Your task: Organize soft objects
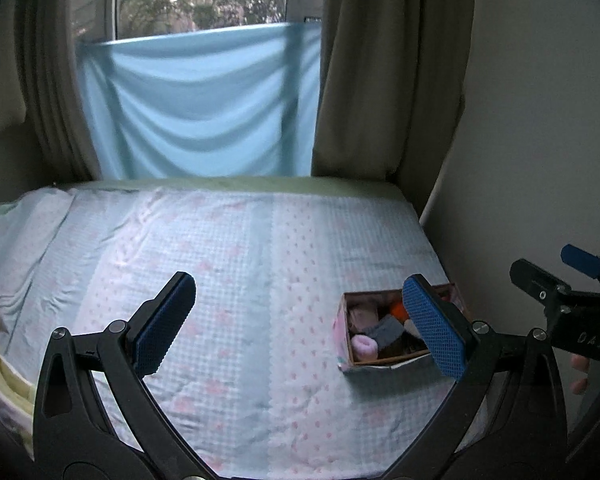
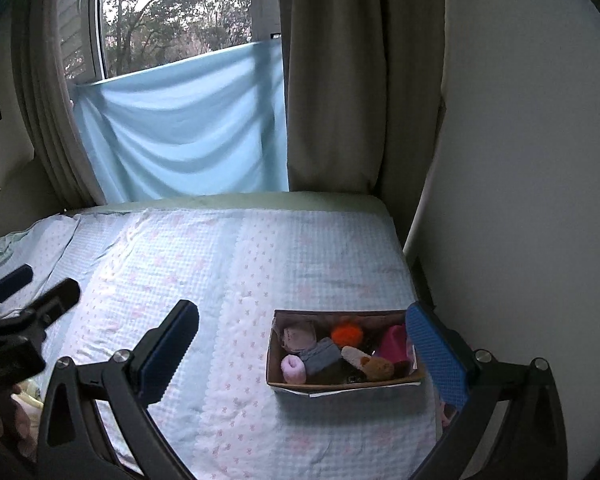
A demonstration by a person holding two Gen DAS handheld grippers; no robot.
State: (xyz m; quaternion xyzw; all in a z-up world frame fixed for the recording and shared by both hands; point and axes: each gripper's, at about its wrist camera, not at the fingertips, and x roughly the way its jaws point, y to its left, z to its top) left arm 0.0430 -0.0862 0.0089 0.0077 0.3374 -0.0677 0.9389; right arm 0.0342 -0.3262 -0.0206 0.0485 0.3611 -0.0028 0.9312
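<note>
- My left tongs (image 1: 300,326) are spread wide and hold nothing, hanging above the bed (image 1: 240,248).
- My right tongs (image 2: 302,354) are spread just as wide, also holding nothing.
- The box (image 2: 340,388) sits on the bed near its right edge, partly behind the right finger of each pair of tongs.
- Inside it lie soft things: a pink roll (image 2: 294,368), a grey sock (image 2: 322,354), an orange pompom (image 2: 346,332), and a brown piece, perhaps a plush toy (image 2: 380,368).
- Curtains (image 2: 332,80) hang behind the bed.
</note>
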